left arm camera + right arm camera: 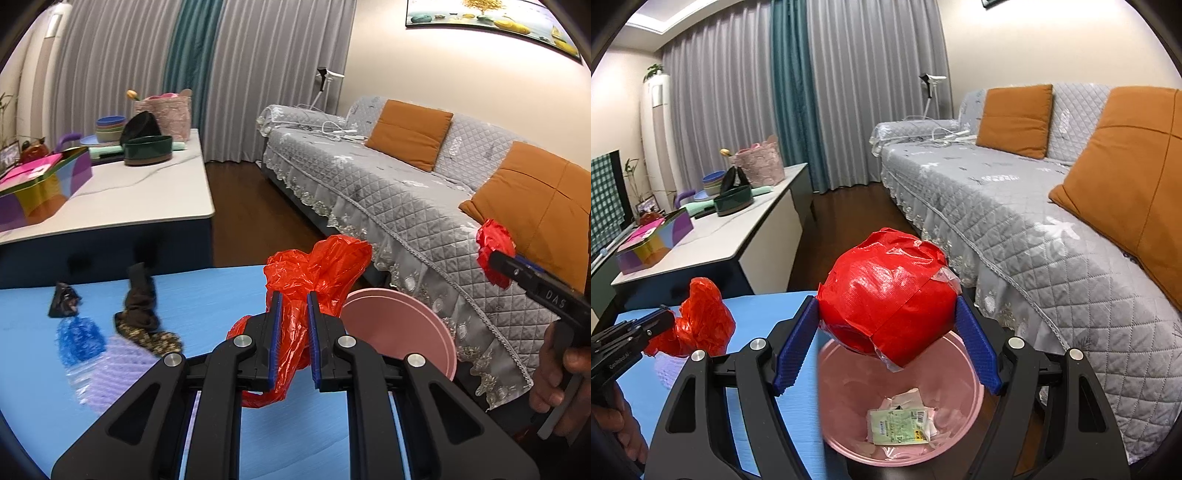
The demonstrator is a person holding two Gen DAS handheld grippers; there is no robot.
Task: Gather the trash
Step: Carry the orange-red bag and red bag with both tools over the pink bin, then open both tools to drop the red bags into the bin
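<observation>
My left gripper (294,306) is shut on a crumpled red plastic bag (317,269) and holds it above the blue table (221,295); the bag also shows in the right wrist view (701,317). My right gripper (886,325) is shut on a red taped ball (886,299) directly above the pink bin (971,373), which holds paper scraps (901,421). The bin (399,328) stands at the table's right edge. The ball also shows at the far right of the left wrist view (493,251).
On the blue table lie a dark cloth (142,314), a small black wrapper (64,299), a blue bubble-wrap piece (79,338) and a purple piece (118,373). A grey sofa (406,206) stands right. A white table (122,195) with bowls is behind.
</observation>
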